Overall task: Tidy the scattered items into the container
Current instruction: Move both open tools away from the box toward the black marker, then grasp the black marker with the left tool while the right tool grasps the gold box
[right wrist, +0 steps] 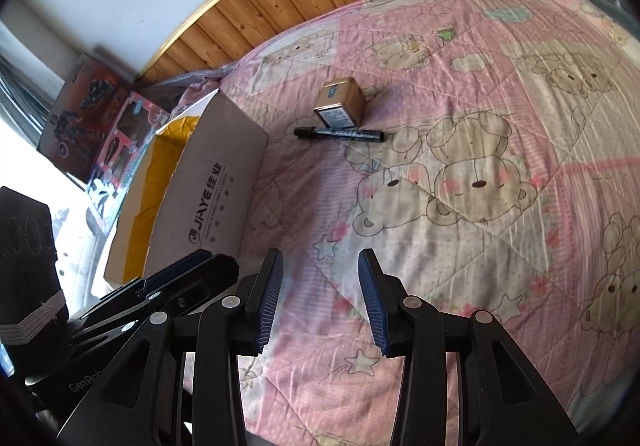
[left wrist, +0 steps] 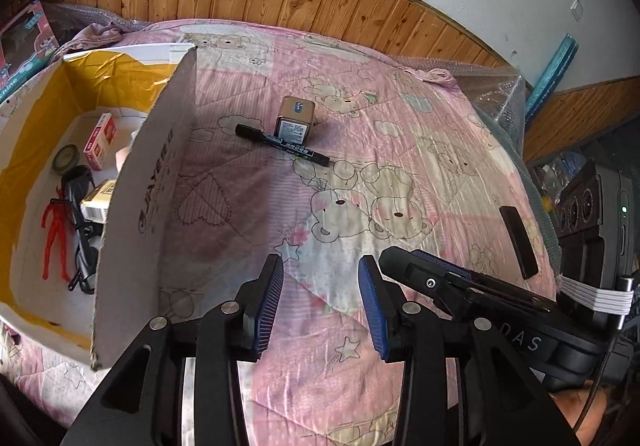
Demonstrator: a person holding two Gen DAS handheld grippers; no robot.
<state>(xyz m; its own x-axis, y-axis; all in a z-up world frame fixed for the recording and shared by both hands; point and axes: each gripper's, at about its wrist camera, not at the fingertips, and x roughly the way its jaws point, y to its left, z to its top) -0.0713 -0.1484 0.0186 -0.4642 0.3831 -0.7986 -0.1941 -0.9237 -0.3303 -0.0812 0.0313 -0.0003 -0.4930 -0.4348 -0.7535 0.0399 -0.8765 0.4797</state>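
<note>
Both of our grippers hang low over the near part of the pink quilt (left wrist: 360, 94), side by side and empty: the left gripper (left wrist: 321, 300) has its blue-padded fingers spread wide with only bedding between them, and the right gripper (right wrist: 320, 298) is parted just as far, holding nothing. We judge they sit back like this so each camera takes in what is left to collect. The cardboard box (left wrist: 140, 174) stands open to our left, its tall side wall facing the loose items, so whatever we carry over will need to clear that wall before release. Inside it we can see a red figure (left wrist: 54, 234), a pink-and-white carton (left wrist: 98, 142), a roll of tape (left wrist: 66, 159) and some dark cables (left wrist: 82, 230), so much of the tidying looks done. Well apart from the grippers, farther up the bed, a black marker (left wrist: 282, 144) lies flat with a small brown box (left wrist: 295, 120) just behind it, the two touching or nearly so. A dark flat bar (left wrist: 519, 242) lies alone near the bed's right edge in the left view; the right view does not show it. We think the marker is the easier first pick, since it lies nearest.
</note>
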